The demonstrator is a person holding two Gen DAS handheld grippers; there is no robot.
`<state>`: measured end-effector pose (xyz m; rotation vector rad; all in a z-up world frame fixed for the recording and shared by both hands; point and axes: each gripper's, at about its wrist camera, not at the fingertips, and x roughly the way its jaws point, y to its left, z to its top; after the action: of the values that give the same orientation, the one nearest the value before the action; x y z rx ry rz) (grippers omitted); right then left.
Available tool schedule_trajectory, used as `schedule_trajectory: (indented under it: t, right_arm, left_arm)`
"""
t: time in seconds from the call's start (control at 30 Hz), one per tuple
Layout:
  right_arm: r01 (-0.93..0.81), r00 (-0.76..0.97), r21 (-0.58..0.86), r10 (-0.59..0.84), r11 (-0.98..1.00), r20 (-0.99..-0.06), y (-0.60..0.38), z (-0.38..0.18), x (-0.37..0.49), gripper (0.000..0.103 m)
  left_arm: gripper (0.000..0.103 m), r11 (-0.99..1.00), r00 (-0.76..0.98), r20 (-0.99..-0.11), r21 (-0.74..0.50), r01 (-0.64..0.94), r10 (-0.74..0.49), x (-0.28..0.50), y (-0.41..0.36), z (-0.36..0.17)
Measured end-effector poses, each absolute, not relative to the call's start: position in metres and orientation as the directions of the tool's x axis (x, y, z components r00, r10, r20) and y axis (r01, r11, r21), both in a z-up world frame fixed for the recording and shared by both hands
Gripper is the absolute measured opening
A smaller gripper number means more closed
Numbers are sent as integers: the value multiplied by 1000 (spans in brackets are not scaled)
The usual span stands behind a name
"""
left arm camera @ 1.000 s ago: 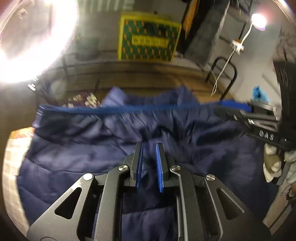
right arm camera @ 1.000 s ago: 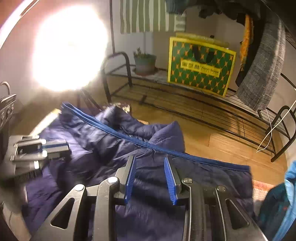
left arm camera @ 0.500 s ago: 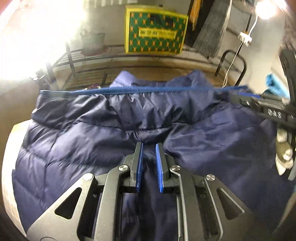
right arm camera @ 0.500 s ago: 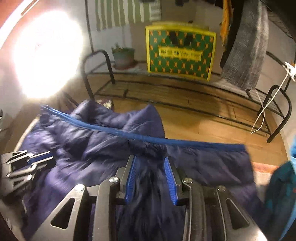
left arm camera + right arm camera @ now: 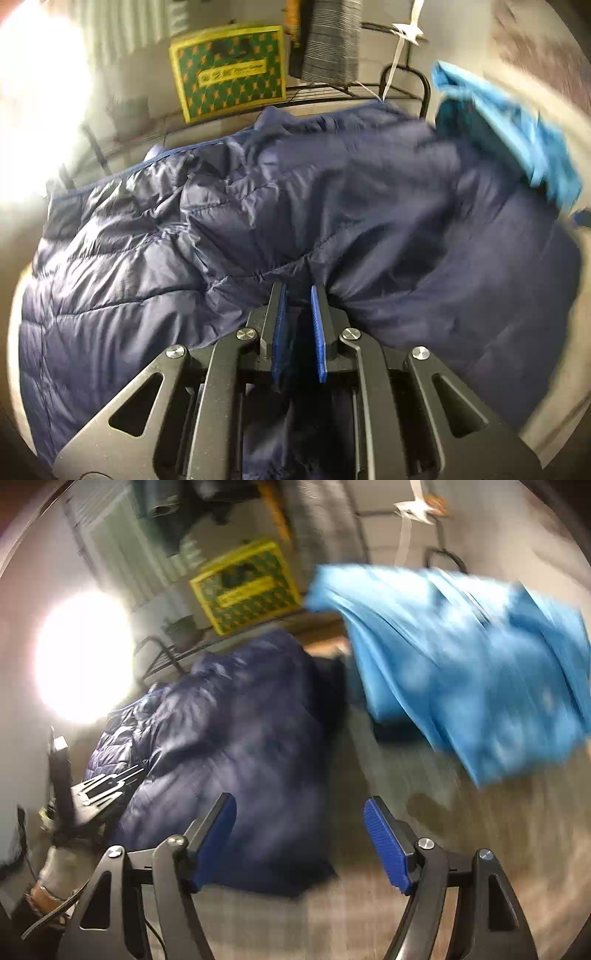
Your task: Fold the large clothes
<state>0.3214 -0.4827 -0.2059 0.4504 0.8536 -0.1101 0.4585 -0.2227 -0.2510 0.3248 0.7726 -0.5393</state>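
Navy quilted jacket [image 5: 229, 236] fills most of what I see along my left fingers [image 5: 297, 295], spread wide over the table [image 5: 554, 417] with its blue-piped edge running across the far side. My left fingers are clenched on a bunch of its fabric, which puckers into folds right where the blue pads meet it. Beyond the jacket stands a yellow-and-green patterned box [image 5: 229, 72] on a black wire shelf, a grey checked garment [image 5: 330, 40] hangs beside it, and a bright blue cloth [image 5: 517, 129] lies at the jacket's far right corner (blurred, so I can't say more of it). Along my right fingers [image 5: 299, 830] the picture is smeared: they are spreading apart with nothing between the pads, the left pad over the jacket's [image 5: 236, 746] near edge, the right one over bare table [image 5: 369, 915]. The blue cloth [image 5: 461, 664] sits large at upper right, just beside the jacket. At far left my other gripper [image 5: 99, 790] rests against the jacket, under a glaring lamp [image 5: 83, 657].
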Motion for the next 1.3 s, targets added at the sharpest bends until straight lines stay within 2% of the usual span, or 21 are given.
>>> schedule_trajectory:
  t: [0.07,0.13,0.23,0.37,0.43,0.5,0.6,0.63,0.73,0.83,0.97,1.13,1.2,1.3]
  right_arm:
    - [305,637,375,105,876,-764,-489,-221,315,76]
    - [331,627,401,118,854,-770,-492,-235,313,78]
    - [341,631,491,193,801,-752,-497,-249,315,84]
    - [322,638,549,252,771,-727,-491,-258,323,88]
    - [322,641,566,265,759,-720,-487,-261,329,93]
    - [306,655,603,297,736,-695,-483,-262,336,93]
    - [273,670,683,376,677,-640,-475,-264,346,82]
    - [277,663,676,374,683,-648,-471,-264,351,73]
    - [285,645,582,296,762,-704,-460,-252,359,29]
    - [244,679,516,235,821,-695,-449,-227,355,16]
    - [189,723,424,167,886,-671,-432,-192,353,10]
    - [136,749,364,145,922,-647,-412,-164,356,8]
    - [121,753,342,138,932,-643,-404,-155,358,8]
    - [93,766,305,127,948,-630,-389,-136,362,7]
  left_arm:
    - [12,812,610,-724,120,572,-323,453,-226,-249]
    - [12,816,589,-741,98,570,-322,451,-223,-243]
    - [12,833,556,-736,-19,553,-386,440,-203,-225]
    - [12,804,465,-729,-194,563,-502,417,-189,-216]
    - [12,791,441,-739,-200,578,-510,410,-196,-221]
    - [12,793,445,-761,-148,590,-473,406,-205,-234]
    - [12,794,459,-759,-122,596,-461,403,-209,-247]
    - [12,793,467,-758,-107,600,-456,403,-211,-247]
    - [12,794,451,-763,-129,595,-462,404,-210,-240]
    - [12,807,458,-745,-181,562,-486,403,-195,-226]
    - [12,834,508,-705,-222,504,-495,401,-171,-216]
    - [12,837,459,-769,-173,520,-445,406,-181,-248]
    - [12,836,473,-763,-159,525,-441,404,-181,-249]
    - [12,832,450,-746,-248,496,-491,404,-164,-233]
